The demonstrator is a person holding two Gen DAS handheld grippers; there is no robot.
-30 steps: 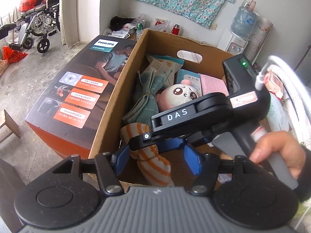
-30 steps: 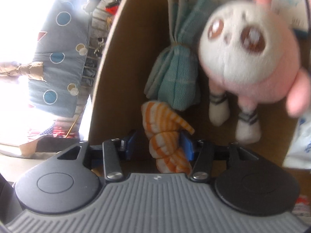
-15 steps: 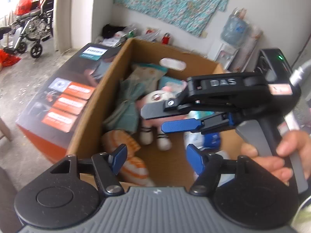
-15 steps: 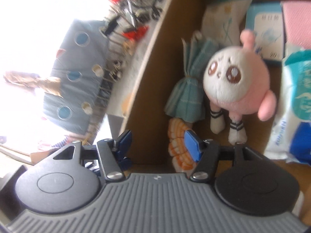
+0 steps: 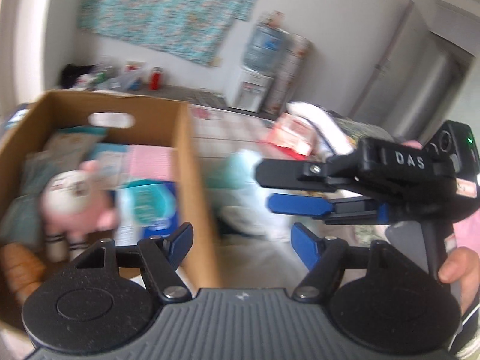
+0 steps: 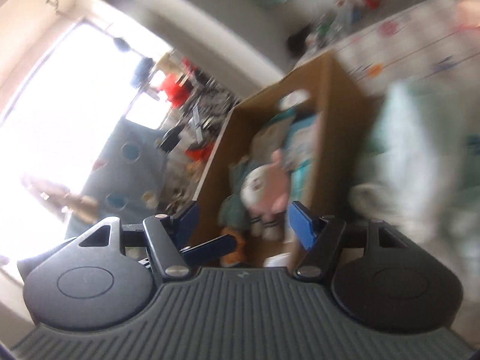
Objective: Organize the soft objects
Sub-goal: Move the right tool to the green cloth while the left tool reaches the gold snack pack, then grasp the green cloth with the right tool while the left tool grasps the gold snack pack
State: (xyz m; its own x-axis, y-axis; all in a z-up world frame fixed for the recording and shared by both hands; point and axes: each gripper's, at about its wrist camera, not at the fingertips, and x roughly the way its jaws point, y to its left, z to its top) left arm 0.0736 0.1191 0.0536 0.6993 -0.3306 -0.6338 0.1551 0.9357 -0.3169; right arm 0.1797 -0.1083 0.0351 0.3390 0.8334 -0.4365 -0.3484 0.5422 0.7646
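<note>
A cardboard box (image 5: 192, 180) holds soft things: a pink and white plush toy (image 5: 75, 198), a teal cloth bundle (image 6: 231, 210), tissue packs (image 5: 147, 207) and an orange striped sock (image 5: 18, 264) in its near corner. My left gripper (image 5: 243, 243) hovers over the box's right wall; its jaws are opening with nothing between them. My right gripper (image 5: 270, 190), held by a hand (image 5: 459, 273), floats right of the box. In its own view the right gripper (image 6: 244, 222) looks back at the box (image 6: 327, 138) from outside; its jaws are opening, nothing gripped. Both views are blurred.
Right of the box a patterned bedspread (image 5: 228, 132) carries a pale teal and white soft heap (image 5: 246, 186) and a red and white packet (image 5: 288, 138). A water dispenser (image 5: 255, 90) stands at the back wall. A bright window (image 6: 60, 114) is at left.
The right gripper let go of the orange striped sock in the box, opened and pulled up and out. Both views swung right, from inside the box towards the bed.
</note>
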